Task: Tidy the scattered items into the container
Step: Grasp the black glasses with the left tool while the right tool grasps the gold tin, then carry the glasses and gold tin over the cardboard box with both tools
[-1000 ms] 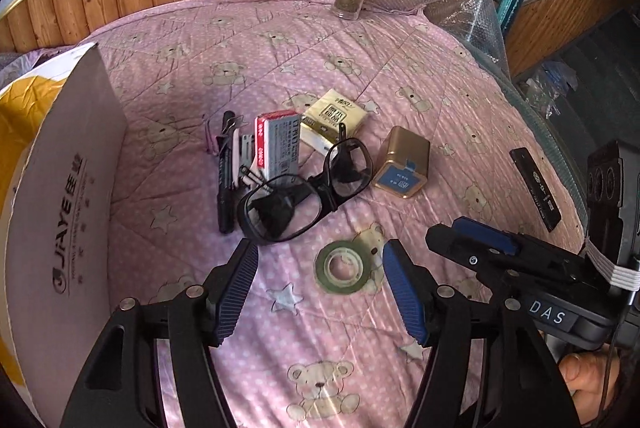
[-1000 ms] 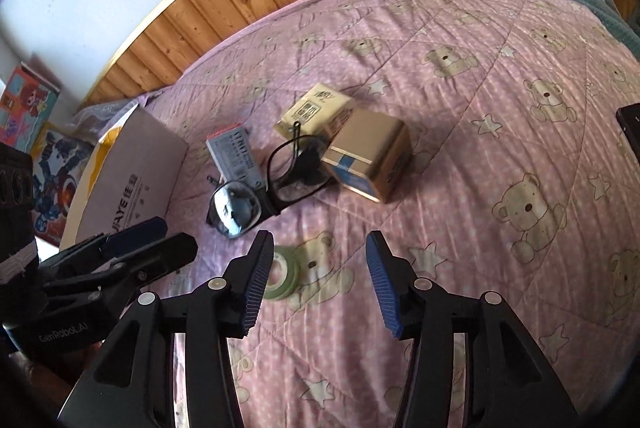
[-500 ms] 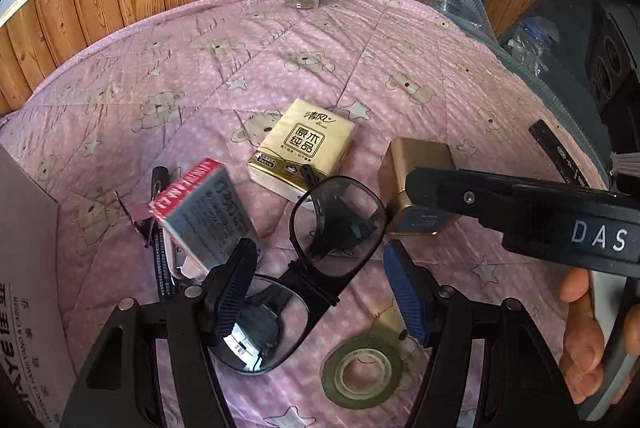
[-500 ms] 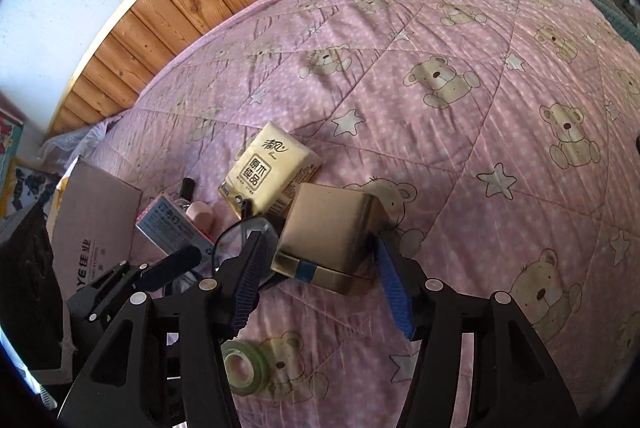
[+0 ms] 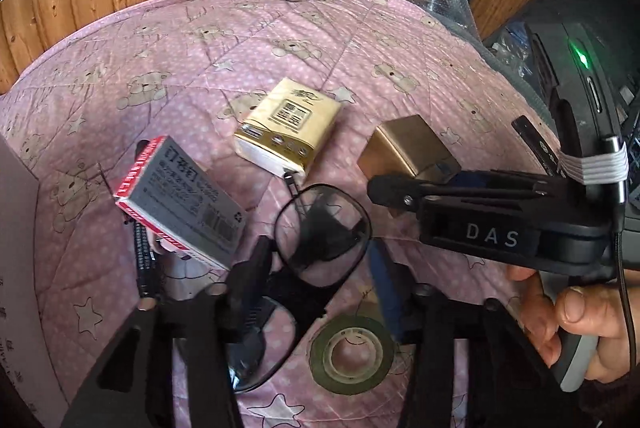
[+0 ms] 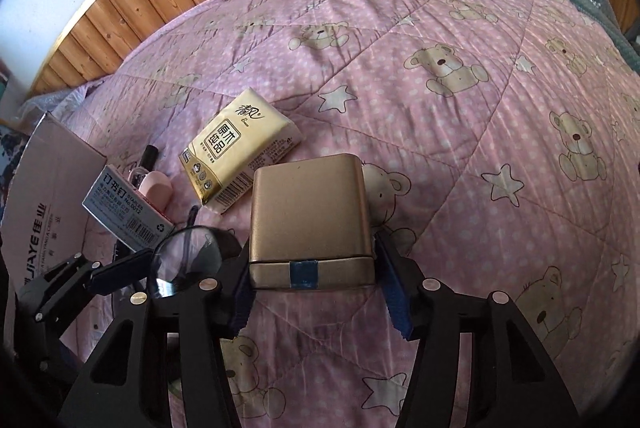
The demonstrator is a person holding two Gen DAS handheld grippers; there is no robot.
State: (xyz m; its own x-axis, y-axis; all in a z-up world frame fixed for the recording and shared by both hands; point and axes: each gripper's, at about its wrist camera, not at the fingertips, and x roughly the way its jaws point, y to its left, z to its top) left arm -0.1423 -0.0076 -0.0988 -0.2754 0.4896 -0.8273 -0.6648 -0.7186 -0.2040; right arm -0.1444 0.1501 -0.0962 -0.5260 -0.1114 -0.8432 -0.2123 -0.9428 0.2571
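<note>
On a pink quilted bedspread [image 6: 460, 132] printed with bears and stars, the right gripper [image 6: 318, 294] reaches low and level, its blue-padded jaws spread wide on either side of a gold metal tin with a blue tape strip [image 6: 310, 224], near the middle of the bedspread; contact is unclear. The left gripper [image 5: 320, 284], also wide open, straddles one lens of black-framed glasses [image 5: 322, 234], gripping nothing. A white cardboard box [image 6: 44, 196] stands at the left edge.

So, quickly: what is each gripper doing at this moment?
Left gripper: open, fingers either side of the glasses.
Right gripper: open, fingers flanking the gold tin, not clamped yet.
</note>
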